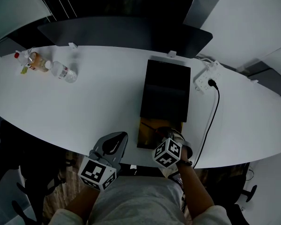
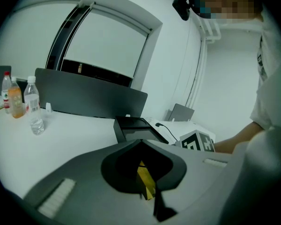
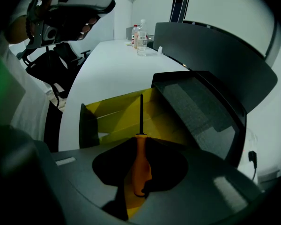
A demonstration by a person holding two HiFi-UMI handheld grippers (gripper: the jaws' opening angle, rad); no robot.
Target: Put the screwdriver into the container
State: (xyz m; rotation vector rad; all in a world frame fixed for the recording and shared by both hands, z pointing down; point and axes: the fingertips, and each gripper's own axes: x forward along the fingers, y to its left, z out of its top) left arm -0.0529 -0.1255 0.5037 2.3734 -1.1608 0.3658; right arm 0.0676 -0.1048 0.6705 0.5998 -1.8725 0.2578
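Note:
An orange-handled screwdriver (image 3: 139, 165) with a dark shaft sits between the jaws of my right gripper (image 3: 140, 138), which is shut on its handle. The shaft points down into the yellow inside of the container (image 3: 114, 118), an open black box (image 1: 165, 90) at the table's near edge. In the head view my right gripper (image 1: 167, 136) hovers over the box's near, yellow end (image 1: 144, 130). My left gripper (image 1: 111, 144) rests at the table edge just left of the box, jaws together and empty. In the left gripper view its tips (image 2: 140, 142) meet, and the box (image 2: 133, 128) lies beyond.
Bottles (image 1: 33, 62) (image 1: 63, 72) stand at the table's far left. A white power strip (image 1: 207, 78) with a black cable (image 1: 210, 121) lies right of the box. A dark partition (image 1: 126, 32) runs along the back. The box's foam-lined lid (image 3: 196, 111) lies open.

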